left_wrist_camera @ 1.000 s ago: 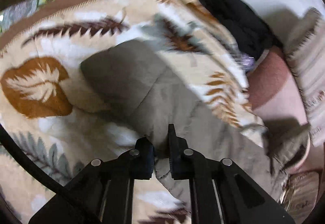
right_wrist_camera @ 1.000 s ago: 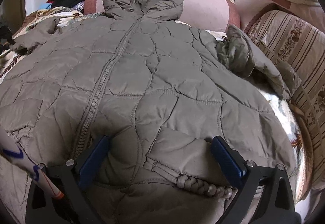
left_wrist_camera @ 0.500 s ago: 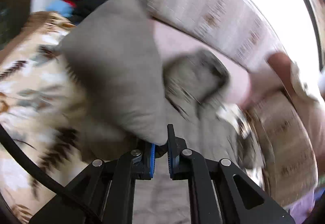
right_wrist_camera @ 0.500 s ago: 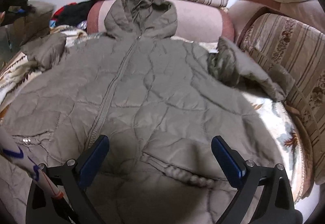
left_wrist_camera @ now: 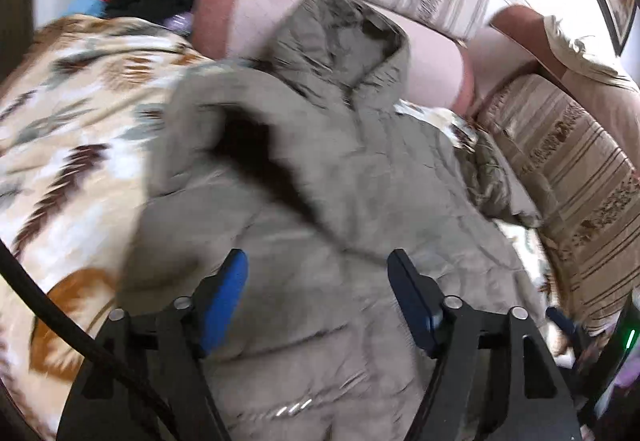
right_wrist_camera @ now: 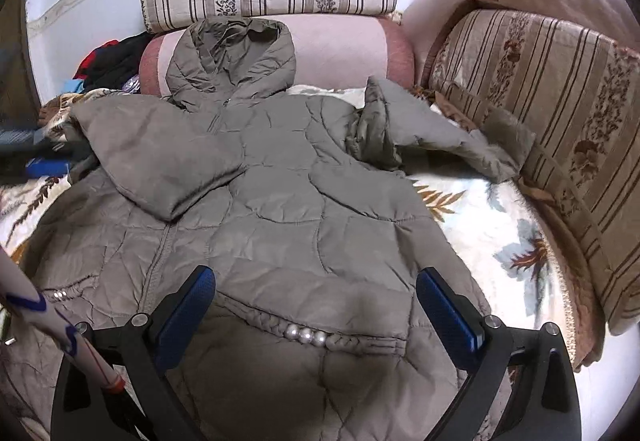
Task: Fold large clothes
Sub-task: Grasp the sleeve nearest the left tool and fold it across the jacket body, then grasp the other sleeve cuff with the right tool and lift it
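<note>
Olive quilted jacket (right_wrist_camera: 280, 209) spread flat on the leaf-print blanket (right_wrist_camera: 500, 225), one sleeve (right_wrist_camera: 160, 161) folded across its chest, left gripper (left_wrist_camera: 318, 295) jaws just opened, nothing between them, right gripper (right_wrist_camera: 316, 315) spread wide and empty above the hem, no readable labels or writing.

Our left tongs (left_wrist_camera: 318, 301) have just been opening, nothing between them; our right tongs (right_wrist_camera: 316, 315) stand wide, empty.
</note>
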Available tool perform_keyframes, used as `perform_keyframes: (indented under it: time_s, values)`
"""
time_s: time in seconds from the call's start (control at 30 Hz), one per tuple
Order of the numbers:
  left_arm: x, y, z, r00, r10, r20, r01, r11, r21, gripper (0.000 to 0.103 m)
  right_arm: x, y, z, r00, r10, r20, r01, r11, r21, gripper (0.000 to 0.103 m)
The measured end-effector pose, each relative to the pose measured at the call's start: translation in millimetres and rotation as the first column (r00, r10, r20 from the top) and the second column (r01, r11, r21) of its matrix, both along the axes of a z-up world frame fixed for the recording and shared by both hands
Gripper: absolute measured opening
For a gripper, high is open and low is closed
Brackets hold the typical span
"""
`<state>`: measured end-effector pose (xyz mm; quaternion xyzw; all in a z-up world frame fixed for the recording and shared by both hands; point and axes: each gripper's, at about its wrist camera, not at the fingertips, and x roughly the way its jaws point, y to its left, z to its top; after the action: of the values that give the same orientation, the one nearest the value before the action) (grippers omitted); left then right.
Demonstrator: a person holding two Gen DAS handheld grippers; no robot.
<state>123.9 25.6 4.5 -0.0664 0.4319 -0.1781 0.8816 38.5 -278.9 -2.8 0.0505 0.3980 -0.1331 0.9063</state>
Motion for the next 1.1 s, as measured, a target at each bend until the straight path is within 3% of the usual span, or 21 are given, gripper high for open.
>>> perform_keyframes:
  time_s: [0.1,0.17,0.23,0.47,0.5,0.53,0.63,0.7,0.77,0.83,0.9,0.97,1.03,1.1]
  values:
    - [-26.4,17.5,-15.4,0.994,0.080,0.077,-0.089,0.988,0.130,0.072,22.5,-4.4,-5.3,0.999,0.036,-0.036,-0.031,0.993,0.114,0.102]
    - [-42.7,25.0,-30.5,0.985,0.115,0.131,-0.142,0.964,0.225,0.072,45.6,-7.1,-10.8,0.997,0.053,-0.059,-0.042,0.983,0.177,0.102]
    - [-49.3,32.4,-46.7,0.985,0.113,0.132,-0.147,0.948,0.284,0.072,68.1,-9.4,-17.1,0.995,0.059,-0.079,-0.041,0.978,0.205,0.102]
    - [-44.4,51.5,-78.1,0.980,0.153,0.128,-0.182,0.948,0.261,0.073,162.6,-25.8,-50.6,0.985,0.011,-0.175,0.059,0.919,0.389,0.101]
    - [-43.7,51.3,-80.9,0.980,0.148,0.131,-0.179,0.948,0.263,0.073,174.3,-26.0,-54.1,0.982,-0.002,-0.187,0.077,0.917,0.393,0.093]
    - [-44.1,49.9,-83.7,0.980,0.146,0.134,-0.177,0.947,0.267,0.073,182.3,-25.3,-56.3,0.980,-0.001,-0.198,0.080,0.917,0.392,0.071]
    - [-42.9,47.8,-84.9,0.980,0.141,0.141,-0.175,0.948,0.266,0.074,204.5,-27.5,-56.1,0.970,0.013,-0.242,0.079,0.927,0.366,0.027]
    - [-42.1,47.6,-85.9,0.981,0.139,0.137,-0.171,0.950,0.260,0.075,211.5,-37.1,-49.2,0.968,-0.036,-0.249,0.108,0.953,0.284,0.025]
    - [-39.8,46.3,-87.4,0.982,0.139,0.126,-0.168,0.950,0.263,0.076,220.0,-48.1,-46.1,0.956,-0.124,-0.265,0.166,0.976,0.143,0.025]
    - [-39.7,45.9,-88.2,0.982,0.138,0.125,-0.168,0.949,0.268,0.076,226.6,-56.9,-48.4,0.942,-0.174,-0.286,0.198,0.979,0.056,0.028]
    - [-39.8,46.0,-88.3,0.982,0.140,0.127,-0.170,0.948,0.269,0.077,223.7,-57.0,-46.9,0.943,-0.179,-0.282,0.197,0.980,0.037,0.031]
    - [-40.4,46.1,-88.9,0.981,0.145,0.127,-0.175,0.946,0.273,0.079,208.2,-54.4,-38.8,0.951,-0.177,-0.252,0.195,0.980,0.048,0.041]
    - [-41.3,45.9,-89.3,0.980,0.148,0.130,-0.179,0.945,0.274,0.079,192.4,-53.8,-30.9,0.964,-0.144,-0.222,0.170,0.980,0.100,0.060]
    - [-43.0,45.9,-89.2,0.979,0.149,0.136,-0.182,0.944,0.275,0.079,164.6,-58.9,-17.1,0.976,-0.128,-0.174,0.150,0.982,0.117,0.065]
